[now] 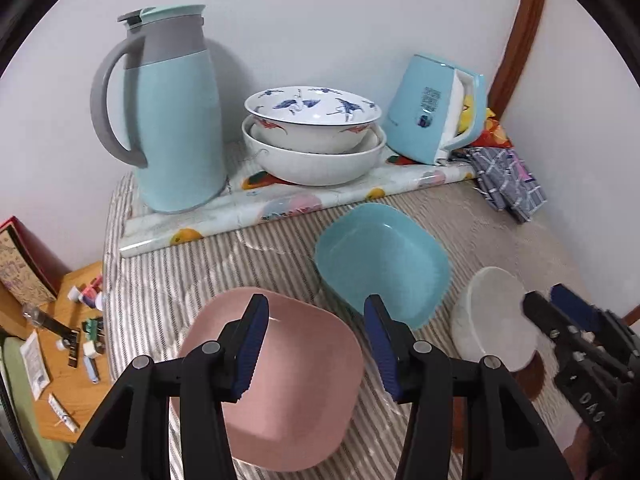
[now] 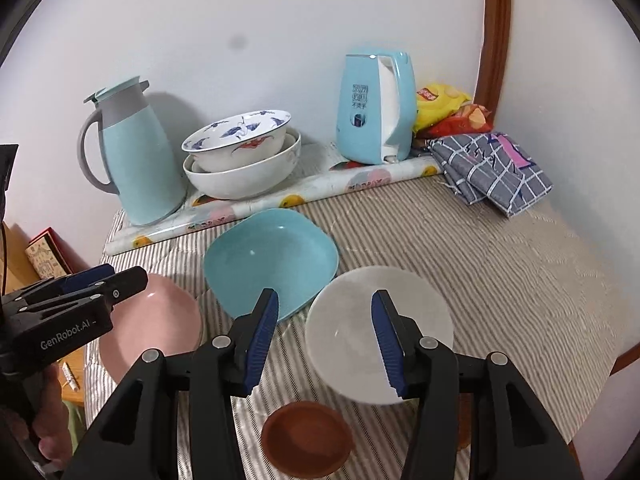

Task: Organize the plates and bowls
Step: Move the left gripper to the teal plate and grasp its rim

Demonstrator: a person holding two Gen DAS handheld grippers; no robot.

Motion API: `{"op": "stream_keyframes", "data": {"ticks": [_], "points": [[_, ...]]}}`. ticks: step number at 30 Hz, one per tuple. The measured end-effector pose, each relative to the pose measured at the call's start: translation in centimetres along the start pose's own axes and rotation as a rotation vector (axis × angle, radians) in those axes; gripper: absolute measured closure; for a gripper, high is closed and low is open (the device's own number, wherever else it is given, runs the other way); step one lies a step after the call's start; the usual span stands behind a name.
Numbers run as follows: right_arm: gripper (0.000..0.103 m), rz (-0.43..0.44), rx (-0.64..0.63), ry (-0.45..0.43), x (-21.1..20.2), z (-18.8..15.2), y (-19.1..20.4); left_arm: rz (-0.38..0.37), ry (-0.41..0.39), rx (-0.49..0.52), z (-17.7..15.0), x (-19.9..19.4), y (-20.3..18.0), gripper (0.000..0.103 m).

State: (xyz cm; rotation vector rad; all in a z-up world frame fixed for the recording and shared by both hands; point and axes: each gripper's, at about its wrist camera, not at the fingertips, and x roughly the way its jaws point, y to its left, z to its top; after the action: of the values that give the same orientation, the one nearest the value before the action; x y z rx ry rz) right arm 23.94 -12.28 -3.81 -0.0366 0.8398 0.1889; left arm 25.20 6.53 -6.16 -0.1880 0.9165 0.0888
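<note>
1. Pink, square-cornered plate point(image 1: 276, 384) lies flat and empty on the striped tablecloth point(image 1: 168, 280), under the left gripper point(image 1: 316, 344), whose fingers are spread wide and hold nothing.
2. Turquoise square dish point(image 2: 272, 260) sits empty just behind the pink plate and close beside the white plate point(image 2: 352, 332); whether their rims touch cannot be told.
3. White round plate, also empty, lies under the right gripper point(image 2: 324, 340); its fingers are spread apart, one over the plate and one over the bare cloth beside it, gripping nothing.
4. Small brown saucer point(image 2: 308, 436) rests empty on the cloth, nearest the right wrist camera, just in front of the white plate.
5. Nested bowls stand at the back on a flowered plastic mat point(image 1: 256, 212): a crane-patterned bowl point(image 1: 312, 116) sits tilted inside a plain white bowl point(image 1: 316, 164). Nothing else shows in them.
6. Pale-blue thermos jug point(image 1: 176, 120) stands upright to the left of the bowls, lid shut; a pale-blue electric kettle point(image 2: 376, 108) stands to their right.
7. Snack bags point(image 2: 444, 112) lie in the corner behind a folded checked cloth point(image 2: 492, 168).
8. Low wooden side table point(image 1: 60, 360) at the left holds small tubes and packets.
</note>
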Motion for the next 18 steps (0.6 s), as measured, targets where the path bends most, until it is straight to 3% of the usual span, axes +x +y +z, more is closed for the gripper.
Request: {"op": "stream_keyframes", "data": {"ticks": [12, 18], "points": [[0.055, -0.017, -0.024, -0.014, 2.1, 3.0, -1.2, 0.016, -0.009, -0.005, 2.0, 2.3, 0.3, 0.055], [0.055, -0.002, -0.056, 0.023, 4.7, 3.7, -1.3, -0.001, 0.021, -0.016, 2.9, 4.5, 0.5, 0.055]]}}
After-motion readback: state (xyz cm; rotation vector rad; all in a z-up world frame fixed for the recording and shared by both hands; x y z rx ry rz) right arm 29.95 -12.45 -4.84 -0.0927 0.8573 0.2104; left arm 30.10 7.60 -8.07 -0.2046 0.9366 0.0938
